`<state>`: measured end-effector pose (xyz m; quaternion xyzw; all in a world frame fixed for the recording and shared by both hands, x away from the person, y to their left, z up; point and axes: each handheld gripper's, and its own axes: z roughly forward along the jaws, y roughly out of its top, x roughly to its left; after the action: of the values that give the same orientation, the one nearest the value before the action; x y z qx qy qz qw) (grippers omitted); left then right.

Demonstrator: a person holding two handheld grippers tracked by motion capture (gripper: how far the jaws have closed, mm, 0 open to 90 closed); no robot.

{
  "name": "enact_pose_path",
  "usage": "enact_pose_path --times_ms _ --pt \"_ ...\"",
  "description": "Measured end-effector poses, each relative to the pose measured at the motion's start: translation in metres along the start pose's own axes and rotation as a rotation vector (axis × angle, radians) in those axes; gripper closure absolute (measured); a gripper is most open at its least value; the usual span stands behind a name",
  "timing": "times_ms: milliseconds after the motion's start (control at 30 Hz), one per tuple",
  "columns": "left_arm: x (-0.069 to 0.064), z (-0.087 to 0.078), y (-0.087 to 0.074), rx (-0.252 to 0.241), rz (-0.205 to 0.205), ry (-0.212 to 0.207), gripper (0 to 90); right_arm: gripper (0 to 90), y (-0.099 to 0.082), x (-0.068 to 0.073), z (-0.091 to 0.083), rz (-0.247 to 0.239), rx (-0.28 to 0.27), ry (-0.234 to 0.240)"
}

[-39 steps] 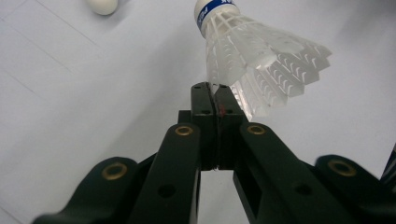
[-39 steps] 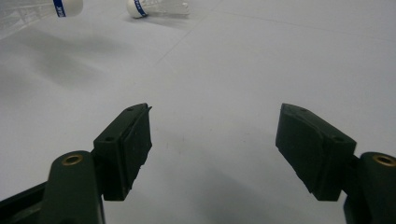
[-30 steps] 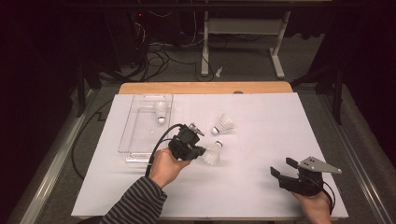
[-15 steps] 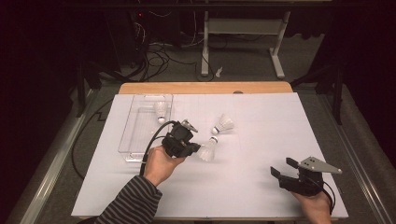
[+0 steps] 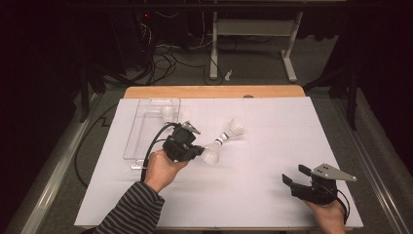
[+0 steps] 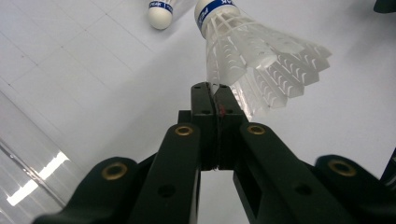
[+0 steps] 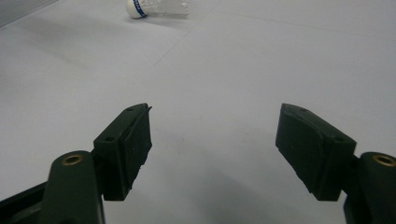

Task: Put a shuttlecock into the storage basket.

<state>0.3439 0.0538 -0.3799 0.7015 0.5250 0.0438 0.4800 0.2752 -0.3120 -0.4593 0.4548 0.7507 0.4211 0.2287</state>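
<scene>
Right now my left tongs (image 6: 215,93) are closed on the thin edge of a white plastic shuttlecock's (image 6: 254,60) skirt, and that pinch is the weak spot. Seen from the left gripper view, the jaws meet with just a sliver of the lattice rim between their tips, while the cork nose with its blue band points away. From above, the shuttlecock (image 5: 211,153) sits at the front of the left tongs (image 5: 195,150), near the middle of the white worktop (image 5: 272,195), low over it or resting on it; I cannot tell which.

I judge that the skirt could slip free if I swing or tilt quickly, because so little of it is caught. Squeezing harder could crumple or crack the lattice.

A second shuttlecock (image 5: 233,131) lies just beyond, close enough that a careless sweep could knock it rolling. A clear plastic tray (image 5: 139,141) stands to the left, with another shuttlecock (image 5: 168,113) at its far end; if I carry mine there, a low pass could catch the tray's wall and jolt the shuttlecock loose.

My right tongs (image 5: 301,178) rest well apart at the near right, jaws wide open and holding nothing, too far off to catch a drop.
</scene>
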Motion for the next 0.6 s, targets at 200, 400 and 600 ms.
enact_pose_path --times_ms 200,400,600 --pt "0.003 -0.004 0.003 -0.013 -0.010 0.006 89.6 27.4 0.000 0.000 0.000 -0.003 0.000 0.000" --pt "0.005 -0.006 0.005 -0.012 -0.013 0.016 89.6 27.4 0.000 0.000 -0.001 -0.001 -0.003 -0.003" --pt "0.006 -0.012 0.009 -0.027 -0.017 0.023 89.6 27.4 0.000 0.001 -0.001 0.000 -0.003 -0.002"
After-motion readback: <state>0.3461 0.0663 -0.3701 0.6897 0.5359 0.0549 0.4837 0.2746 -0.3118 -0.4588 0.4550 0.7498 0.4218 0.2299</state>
